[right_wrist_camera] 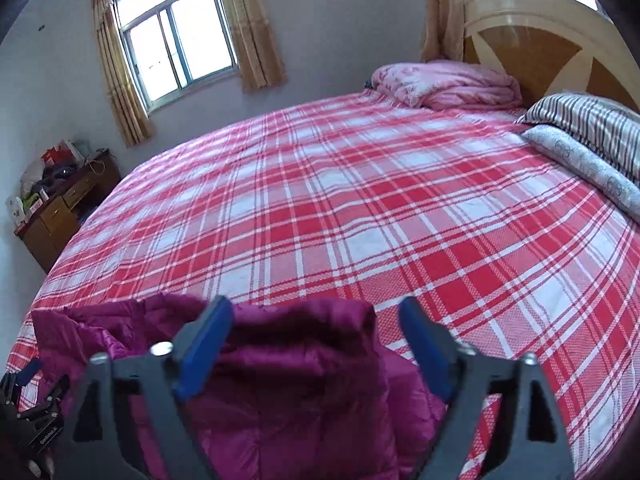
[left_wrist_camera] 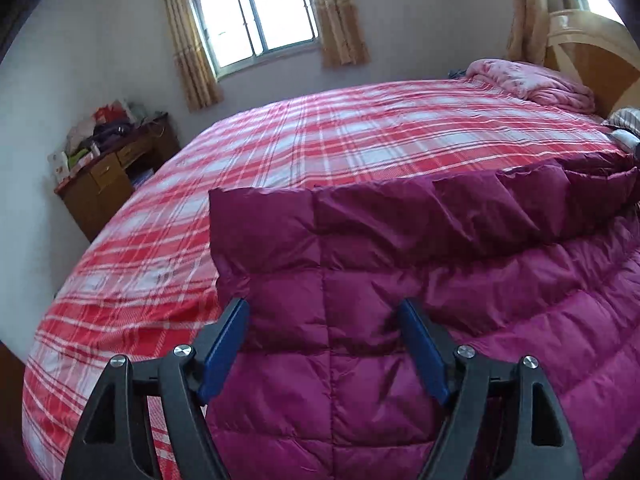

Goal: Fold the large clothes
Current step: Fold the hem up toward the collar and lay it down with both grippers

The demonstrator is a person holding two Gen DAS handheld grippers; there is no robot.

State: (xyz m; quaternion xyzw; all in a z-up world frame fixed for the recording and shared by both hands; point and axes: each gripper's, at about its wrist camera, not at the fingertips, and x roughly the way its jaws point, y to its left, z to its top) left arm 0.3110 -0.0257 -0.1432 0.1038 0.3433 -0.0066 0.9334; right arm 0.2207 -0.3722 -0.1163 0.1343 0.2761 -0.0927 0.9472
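Jacket [left_wrist_camera: 360, 280] cut off below (both grippers open).

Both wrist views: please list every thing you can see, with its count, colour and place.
Quilted jacket: one, magenta, near edge of the bed, a layer folded over on top.
Bed sheet: one, red and white plaid, covers the bed.
Blanket: one, pink, folded, by the headboard.
Headboard: one, light wood, far right.
Striped bedding: one, grey and white, right side of the bed.
Patterned pillow: one, pale, beside the striped bedding.
Window: two, one on the far wall, one partly seen behind the headboard.
Curtains: tan, beside the windows.
Desk: one, brown, cluttered, left corner.
Left gripper: black, blue pads, open over the jacket.
Right gripper: same, open over the jacket's edge.
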